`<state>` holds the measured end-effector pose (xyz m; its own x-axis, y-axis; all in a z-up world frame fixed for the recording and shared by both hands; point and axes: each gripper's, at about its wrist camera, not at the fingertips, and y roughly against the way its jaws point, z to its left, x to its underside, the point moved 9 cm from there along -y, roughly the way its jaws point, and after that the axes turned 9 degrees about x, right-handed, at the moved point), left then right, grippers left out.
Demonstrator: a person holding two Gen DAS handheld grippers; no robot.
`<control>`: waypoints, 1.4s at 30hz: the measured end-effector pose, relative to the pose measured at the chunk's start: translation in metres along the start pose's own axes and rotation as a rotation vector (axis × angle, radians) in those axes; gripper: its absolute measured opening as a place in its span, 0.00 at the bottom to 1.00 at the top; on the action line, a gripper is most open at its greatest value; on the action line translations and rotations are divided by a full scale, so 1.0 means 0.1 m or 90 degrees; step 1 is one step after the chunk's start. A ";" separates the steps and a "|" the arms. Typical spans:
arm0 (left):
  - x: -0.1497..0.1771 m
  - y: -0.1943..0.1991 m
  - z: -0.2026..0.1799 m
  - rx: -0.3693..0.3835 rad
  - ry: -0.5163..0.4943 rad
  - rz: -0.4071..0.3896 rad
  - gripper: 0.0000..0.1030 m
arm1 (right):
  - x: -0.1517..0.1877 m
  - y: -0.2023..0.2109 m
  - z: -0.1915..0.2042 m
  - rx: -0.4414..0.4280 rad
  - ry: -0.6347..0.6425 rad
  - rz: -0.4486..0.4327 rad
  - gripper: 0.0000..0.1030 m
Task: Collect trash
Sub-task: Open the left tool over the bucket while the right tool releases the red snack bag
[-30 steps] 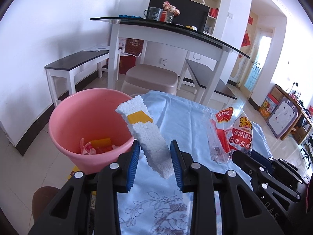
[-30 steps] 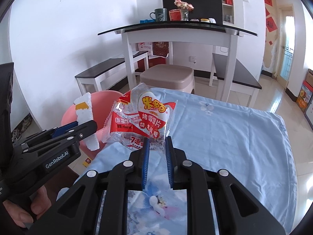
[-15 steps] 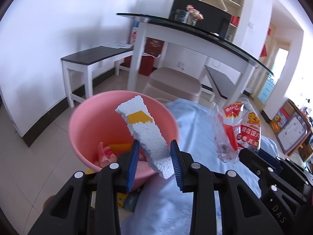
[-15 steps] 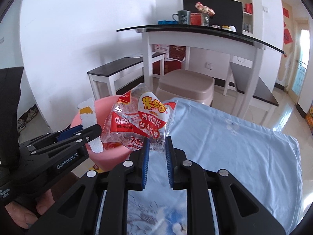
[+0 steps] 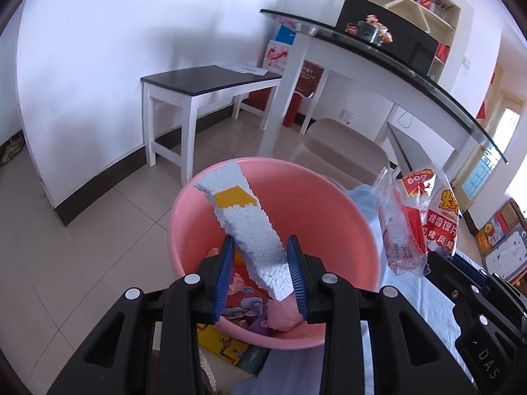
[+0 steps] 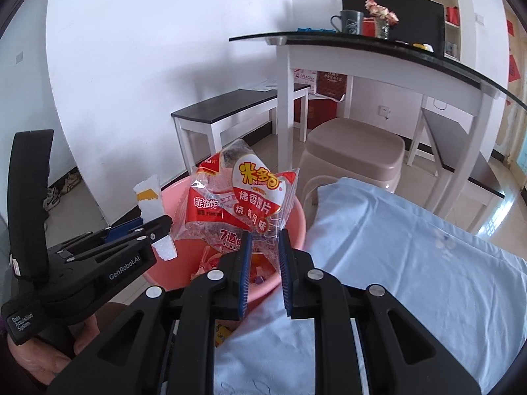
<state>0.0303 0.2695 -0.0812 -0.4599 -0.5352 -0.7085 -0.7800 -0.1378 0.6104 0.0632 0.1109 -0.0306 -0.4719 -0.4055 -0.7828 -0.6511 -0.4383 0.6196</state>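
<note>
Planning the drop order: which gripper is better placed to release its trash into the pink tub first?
Probably left: the left gripper holds its foam over the tub, while the right's wrapper hangs nearer the rim.

Two wrist views angled down, close over shared pink basin (image 5: 329, 204) (image 6: 296, 217)

There are two hand-held grippers, the left hand-held gripper (image 5: 260, 271) and the right hand-held gripper (image 6: 265, 265). There is one pink basin (image 5: 316, 204). One white foam piece (image 5: 245, 220) stands above the basin, and one snack wrapper (image 6: 243, 202) is just beside it. Behind the basin there are two dark-topped benches (image 6: 237, 105), one beige stool (image 6: 355, 151) and one glass-topped table (image 6: 362, 44). On that table stand one mug (image 6: 349, 21) and one small vase of flowers (image 6: 382, 16).
</note>
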 end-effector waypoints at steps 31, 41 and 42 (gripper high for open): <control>0.05 -0.58 0.19 -0.036 0.020 0.055 0.32 | 0.07 -0.77 0.29 -0.034 0.044 0.082 0.17; 0.03 -0.59 0.19 -0.035 0.016 0.053 0.44 | 0.09 -0.85 0.28 -0.061 0.023 0.104 0.30; 0.03 -0.57 0.19 -0.034 0.015 0.051 0.46 | 0.09 -0.85 0.27 -0.061 0.022 0.102 0.30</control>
<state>0.0655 0.2917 -0.1254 -0.5094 -0.5656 -0.6486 -0.7173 -0.1372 0.6831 0.0982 0.1659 -0.0915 -0.5432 -0.5030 -0.6722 -0.5092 -0.4393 0.7401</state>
